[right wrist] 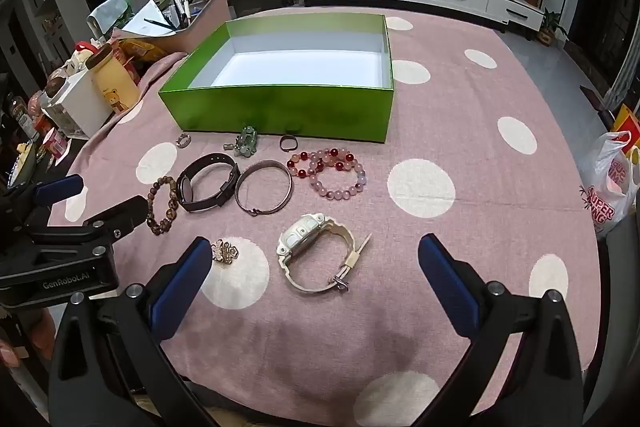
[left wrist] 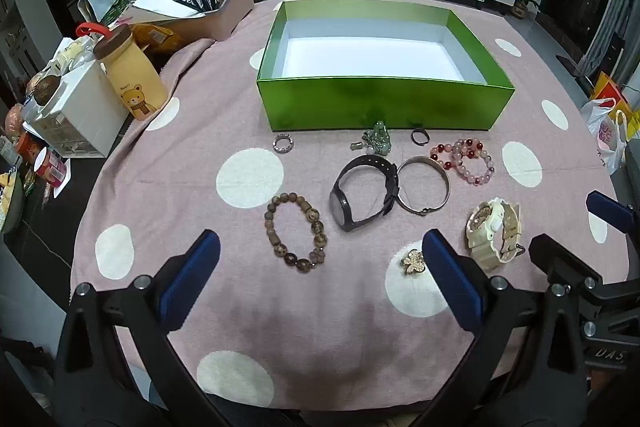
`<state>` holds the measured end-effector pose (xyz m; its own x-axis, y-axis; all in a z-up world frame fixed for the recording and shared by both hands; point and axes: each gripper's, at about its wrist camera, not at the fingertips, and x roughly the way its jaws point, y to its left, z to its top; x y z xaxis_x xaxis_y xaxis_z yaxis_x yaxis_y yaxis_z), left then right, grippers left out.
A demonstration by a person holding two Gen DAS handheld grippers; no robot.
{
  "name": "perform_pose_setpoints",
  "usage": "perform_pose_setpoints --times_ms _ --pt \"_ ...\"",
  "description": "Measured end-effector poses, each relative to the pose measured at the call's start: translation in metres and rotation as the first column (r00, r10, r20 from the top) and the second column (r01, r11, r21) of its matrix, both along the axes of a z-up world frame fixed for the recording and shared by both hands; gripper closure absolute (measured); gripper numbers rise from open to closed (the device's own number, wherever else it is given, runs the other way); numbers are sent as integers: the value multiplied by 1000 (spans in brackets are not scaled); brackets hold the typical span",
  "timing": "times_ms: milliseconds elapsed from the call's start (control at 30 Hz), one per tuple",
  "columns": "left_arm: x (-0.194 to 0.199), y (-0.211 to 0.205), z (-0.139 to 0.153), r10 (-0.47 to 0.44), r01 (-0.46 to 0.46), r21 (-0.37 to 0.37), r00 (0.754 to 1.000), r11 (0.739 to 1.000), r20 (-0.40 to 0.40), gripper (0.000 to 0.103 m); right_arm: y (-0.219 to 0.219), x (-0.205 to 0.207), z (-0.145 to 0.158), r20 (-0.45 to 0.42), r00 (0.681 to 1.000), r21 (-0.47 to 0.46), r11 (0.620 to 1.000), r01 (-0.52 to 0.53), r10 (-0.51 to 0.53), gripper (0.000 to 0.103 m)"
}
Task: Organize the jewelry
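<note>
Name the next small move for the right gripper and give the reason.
Probably lower the right gripper onto the cream plastic wristwatch and close on its band. Both grippers are open and hold nothing, the green cardboard box is empty, and every piece lies on the pink dotted tablecloth. That watch lies nearest, between the right gripper's blue pads.

We see a pink cloth with cream dots over the bench, and a green box lined white. Before it lie a brown bead bracelet, a black watch, a cream watch, a grey bangle, pink-and-red beads and a gold brooch. Both tongs carry blue pads.
</note>
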<state>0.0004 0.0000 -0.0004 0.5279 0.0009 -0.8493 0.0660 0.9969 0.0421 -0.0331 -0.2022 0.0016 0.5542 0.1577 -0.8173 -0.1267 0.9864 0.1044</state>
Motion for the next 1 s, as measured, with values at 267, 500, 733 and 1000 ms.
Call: perform_pose_setpoints --times_ms 267,500,733,1000 --pt "0 0 0 -2 2 -1 1000 1000 5 2 -1 1 -1 -2 1000 6 1000 -1 1 1" --pt "-1 -1 -1 0 0 -2 1000 1000 5 2 0 1 -1 -4 1000 7 1000 -1 1 1" --pt "-3 -5 -5 -1 1 -3 1000 1000 4 2 0 1 -1 -2 1000 7 1000 -1 1 1" --pt "0 -5 -2 -3 3 -6 1000 1000 4 2 3 0 2 -1 1000 8 1000 -5 5 1"
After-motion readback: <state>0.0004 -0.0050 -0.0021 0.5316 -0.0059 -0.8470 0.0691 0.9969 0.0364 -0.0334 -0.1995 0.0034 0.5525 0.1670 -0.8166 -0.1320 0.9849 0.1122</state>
